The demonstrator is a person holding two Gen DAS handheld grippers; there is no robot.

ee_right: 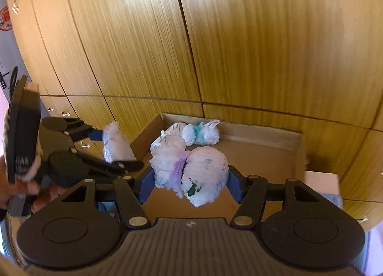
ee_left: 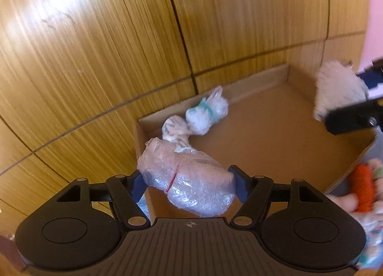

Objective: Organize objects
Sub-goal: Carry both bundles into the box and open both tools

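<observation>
My left gripper (ee_left: 189, 185) is shut on a clear plastic-wrapped bundle (ee_left: 191, 182) with a thin red tie, held above the near left corner of a shallow cardboard box (ee_left: 263, 137). My right gripper (ee_right: 189, 177) is shut on a white wrapped bundle with a purple band (ee_right: 191, 170), held above the same box (ee_right: 263, 156). Inside the box, at its far left, lie a white bundle with a teal band (ee_left: 207, 113) and a striped white bundle (ee_left: 173, 130). The left gripper (ee_right: 119, 151) and its bundle (ee_right: 115, 142) show at the left of the right wrist view; the right gripper's bundle (ee_left: 340, 89) shows at the right of the left wrist view.
Wooden cabinet doors (ee_left: 119, 48) rise right behind the box. A pile of soft items, one orange (ee_left: 363, 187), lies outside the box's right edge. A white and blue box (ee_right: 323, 187) stands to the right of the cardboard box.
</observation>
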